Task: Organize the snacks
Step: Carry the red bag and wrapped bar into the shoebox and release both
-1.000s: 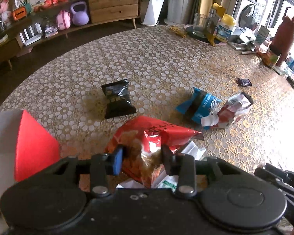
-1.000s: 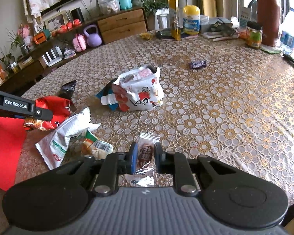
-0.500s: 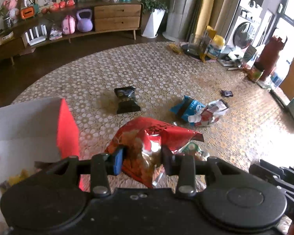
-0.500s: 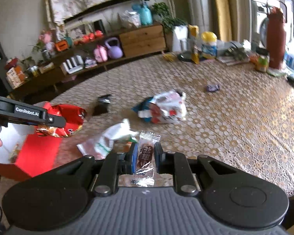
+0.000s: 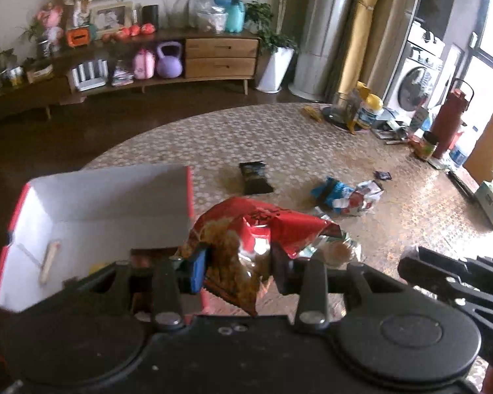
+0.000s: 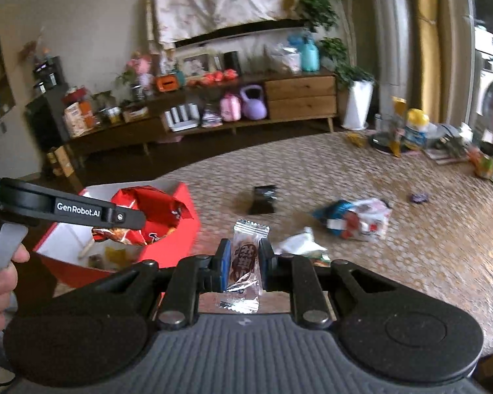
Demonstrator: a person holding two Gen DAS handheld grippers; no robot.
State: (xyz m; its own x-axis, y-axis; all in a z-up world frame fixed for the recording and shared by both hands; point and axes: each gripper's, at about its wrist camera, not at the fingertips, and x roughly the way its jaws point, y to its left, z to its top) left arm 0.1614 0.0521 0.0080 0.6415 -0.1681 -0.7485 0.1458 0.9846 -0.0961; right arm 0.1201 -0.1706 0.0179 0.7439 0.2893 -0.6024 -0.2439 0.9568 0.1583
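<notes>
left gripper [image 5: 238, 264] pinches red snack bag [image 5: 256, 229]; right gripper [image 6: 243, 259] clamps small wrapped candy [image 6: 245, 256].

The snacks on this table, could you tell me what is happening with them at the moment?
A person is sorting snacks into a red box at the table's edge. The left hand-held gripper is shut on a red snack bag, held over the open box. The right hand-held gripper is shut on a small clear-wrapped candy. A black packet and other wrappers remain on the table.

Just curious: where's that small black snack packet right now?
The small black snack packet lies on the patterned table, beyond the red box.
</notes>
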